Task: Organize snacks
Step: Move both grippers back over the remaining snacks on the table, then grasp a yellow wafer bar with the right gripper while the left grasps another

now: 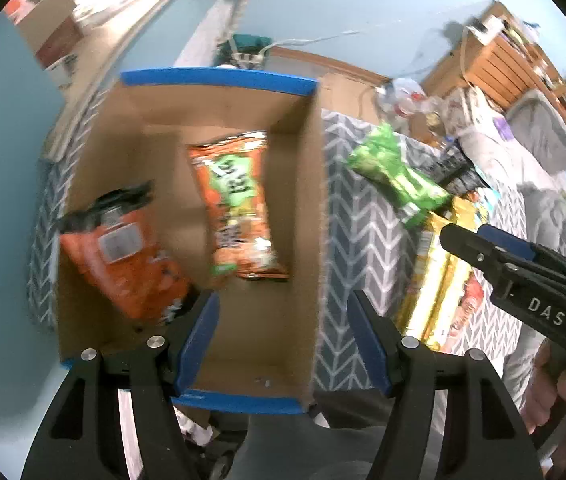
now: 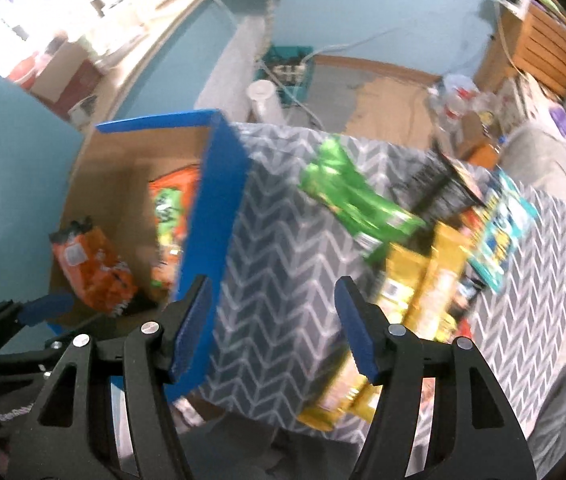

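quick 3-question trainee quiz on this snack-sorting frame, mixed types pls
1. True or false: the left gripper is holding a bag.
2. How many snack bags lie inside the cardboard box?
3. The green bag lies: A) in the box B) on the chevron cloth C) in the right gripper

Key: 1 false, both grippers are open and empty; 2 two, both orange; 3 B

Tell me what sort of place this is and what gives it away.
Most likely a lived-in room at home, not a shop or lab. A table under a chevron-patterned cloth holds loose snack packs beside a cardboard box, and a wooden shelf unit crammed with odds and ends stands by the blue wall.
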Demonstrator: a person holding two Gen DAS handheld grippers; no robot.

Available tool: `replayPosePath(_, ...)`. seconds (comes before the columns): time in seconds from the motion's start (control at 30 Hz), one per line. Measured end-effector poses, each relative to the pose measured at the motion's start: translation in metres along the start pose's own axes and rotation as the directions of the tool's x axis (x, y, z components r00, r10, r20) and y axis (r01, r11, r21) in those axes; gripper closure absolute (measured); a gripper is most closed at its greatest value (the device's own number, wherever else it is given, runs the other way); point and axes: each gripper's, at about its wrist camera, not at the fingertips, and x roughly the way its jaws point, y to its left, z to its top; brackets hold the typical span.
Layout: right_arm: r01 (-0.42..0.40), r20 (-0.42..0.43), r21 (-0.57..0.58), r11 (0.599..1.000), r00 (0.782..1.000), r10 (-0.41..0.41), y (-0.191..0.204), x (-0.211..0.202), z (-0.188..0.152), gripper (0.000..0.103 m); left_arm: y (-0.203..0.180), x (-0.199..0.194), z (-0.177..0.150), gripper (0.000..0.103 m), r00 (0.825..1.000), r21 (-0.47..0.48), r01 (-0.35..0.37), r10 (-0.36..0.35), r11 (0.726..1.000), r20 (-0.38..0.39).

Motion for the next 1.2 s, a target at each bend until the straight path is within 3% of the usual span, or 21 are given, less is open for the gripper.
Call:
replayPosePath(0.43,0.089,-0.045,0.217,0.972,0.996,-0.081,-0.1,0.002,-0.044,0.039,-0.075,0.021,0.007,0.036,1.0,0.209,0.031,-0.03,0.977,-0.009)
replayPosePath(0.8,0.144,-0.108,0.244,0.959,0.987,-0.121,-0.122,0.037,-0.065,0.039,-0.102,0.058,0.006,0.036,0.997,0.226,0.056,-0.042,0.972,-0.065)
replayPosePath(1.2,0.143,-0.134,0.228,0.963,0.984,-0.115,-0.126,0.067,-0.068,0.039,-0.112,0.087,0.007,0.036,0.991,0.184,0.092,-0.072,0.979,-0.111)
